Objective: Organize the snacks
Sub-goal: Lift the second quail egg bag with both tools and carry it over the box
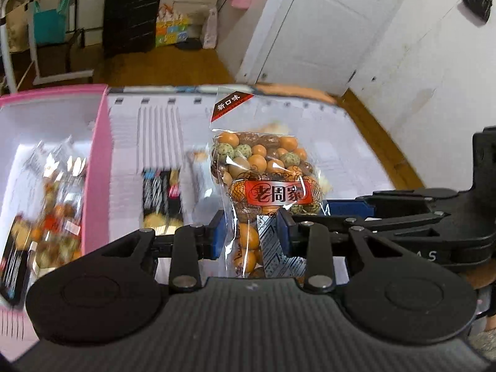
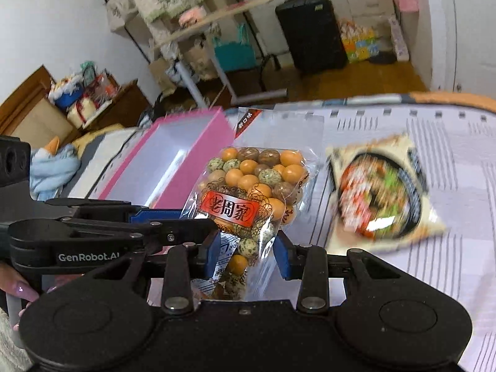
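nut bag (image 1: 263,179) | light, crinkly, slippery film, loose fill | both hand-held grippers, left (image 1: 251,232), right (image 2: 248,254), pinch bag's lower end | grip low, near seam

Clear bag of coated nuts (image 1: 263,173): a red label (image 1: 278,192) read "老周家", and a dark corner flash (image 1: 228,103) at the top read "新口味"; the same red label (image 2: 228,210) showed in the right wrist view. Black body of the left tongs (image 2: 86,255), seen from the right wrist: white lettering read "GenRobot.AI". Printing on the noodle packet (image 2: 383,192) was too blurred to read.
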{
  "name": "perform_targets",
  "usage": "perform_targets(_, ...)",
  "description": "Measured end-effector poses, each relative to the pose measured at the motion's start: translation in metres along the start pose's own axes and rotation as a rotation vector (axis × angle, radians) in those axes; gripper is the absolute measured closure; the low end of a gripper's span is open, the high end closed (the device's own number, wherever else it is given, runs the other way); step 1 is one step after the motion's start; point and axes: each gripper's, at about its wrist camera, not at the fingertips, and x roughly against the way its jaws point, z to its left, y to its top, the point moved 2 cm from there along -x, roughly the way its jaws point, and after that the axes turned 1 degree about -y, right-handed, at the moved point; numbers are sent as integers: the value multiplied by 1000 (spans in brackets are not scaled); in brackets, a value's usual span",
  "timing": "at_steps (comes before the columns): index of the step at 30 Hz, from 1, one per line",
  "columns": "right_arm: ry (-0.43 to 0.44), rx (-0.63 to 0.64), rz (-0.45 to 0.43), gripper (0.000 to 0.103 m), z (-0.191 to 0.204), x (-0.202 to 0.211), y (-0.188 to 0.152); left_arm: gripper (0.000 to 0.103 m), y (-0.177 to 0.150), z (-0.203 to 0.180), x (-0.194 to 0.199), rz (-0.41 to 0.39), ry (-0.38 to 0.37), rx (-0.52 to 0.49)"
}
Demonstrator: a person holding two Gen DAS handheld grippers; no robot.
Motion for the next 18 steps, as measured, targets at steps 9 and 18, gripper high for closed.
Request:
perform_targets(9, 25, 95, 59, 59, 61, 6, -17, 72, -44, 14, 52, 32, 33, 34)
perform_targets(18, 90, 179, 64, 59, 128, 0, 13, 72, -39, 46, 116, -36, 98, 87)
